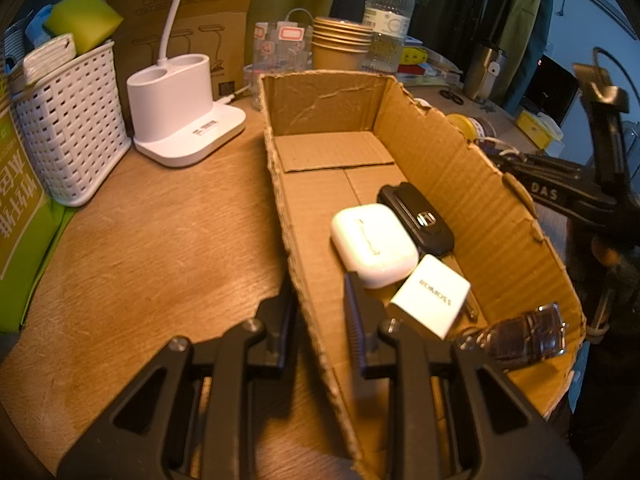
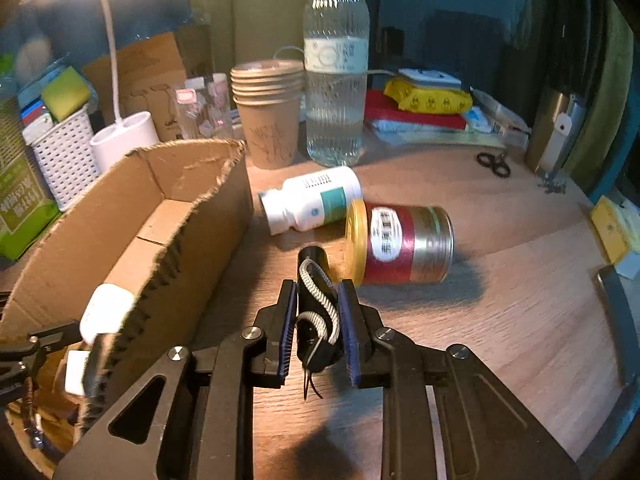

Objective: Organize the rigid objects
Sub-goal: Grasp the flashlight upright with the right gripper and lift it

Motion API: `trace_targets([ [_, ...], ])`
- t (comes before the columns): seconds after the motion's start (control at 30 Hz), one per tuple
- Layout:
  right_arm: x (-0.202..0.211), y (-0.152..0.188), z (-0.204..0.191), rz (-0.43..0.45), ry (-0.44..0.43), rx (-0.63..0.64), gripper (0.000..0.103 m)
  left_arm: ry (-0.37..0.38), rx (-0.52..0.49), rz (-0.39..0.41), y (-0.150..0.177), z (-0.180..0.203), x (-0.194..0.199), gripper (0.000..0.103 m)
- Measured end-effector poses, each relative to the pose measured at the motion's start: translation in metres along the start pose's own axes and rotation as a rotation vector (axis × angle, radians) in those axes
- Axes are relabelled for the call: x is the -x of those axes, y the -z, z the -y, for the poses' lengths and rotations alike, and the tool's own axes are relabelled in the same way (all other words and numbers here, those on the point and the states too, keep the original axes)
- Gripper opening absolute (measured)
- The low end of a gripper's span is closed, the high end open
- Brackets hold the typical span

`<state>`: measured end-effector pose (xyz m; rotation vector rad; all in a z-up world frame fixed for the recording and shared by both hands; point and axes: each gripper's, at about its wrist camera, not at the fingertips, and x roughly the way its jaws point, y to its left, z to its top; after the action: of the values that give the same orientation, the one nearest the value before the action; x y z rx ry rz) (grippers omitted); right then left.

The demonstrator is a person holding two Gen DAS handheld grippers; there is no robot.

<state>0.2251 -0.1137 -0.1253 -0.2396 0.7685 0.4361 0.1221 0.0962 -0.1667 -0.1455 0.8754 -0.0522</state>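
I have the left gripper point(image 1: 320, 312) clenched on the near left wall of the cardboard box point(image 1: 460, 184), one finger outside and one inside, steadying it on the counter point(image 1: 152, 240). Inside the box, at its near end, lie a white earbud case point(image 1: 372, 244), a black car key point(image 1: 416, 216) just beyond it, a white charger point(image 1: 430, 296) nearer to me, and a small dark glass bottle point(image 1: 524, 336) against the right wall; the far half of the box is bare. My right gripper point(image 2: 318, 320) is grasping a small black object with a grey braided cord point(image 2: 316, 292), just to the right of the box, so I judge this piece is next to go in. Still out on the counter are a white pill bottle point(image 2: 312, 200) and a red-and-gold tin point(image 2: 400, 240), both lying on their sides, touching or nearly so. I reckon the job is roughly half done.
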Motion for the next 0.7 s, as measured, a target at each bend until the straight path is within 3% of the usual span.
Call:
trace_targets([
  [0.07,0.008,-0.001,-0.004,0.018,-0.001,0.008,0.021,0.0,0.0,0.0,0.0,0.0,0.0,0.025],
  [0.13,0.015,-0.005,-0.004,0.04,0.002,0.01,0.011,0.0,0.0,0.0,0.0,0.0,0.0,0.025],
  [0.33,0.021,-0.007,-0.008,0.05,0.009,0.029,0.01,0.0,0.0,0.0,0.0,0.0,0.0,0.025],
  [0.7,-0.007,0.007,0.0,-0.041,-0.018,0.007,0.01,0.0,0.0,0.0,0.0,0.0,0.0,0.025],
])
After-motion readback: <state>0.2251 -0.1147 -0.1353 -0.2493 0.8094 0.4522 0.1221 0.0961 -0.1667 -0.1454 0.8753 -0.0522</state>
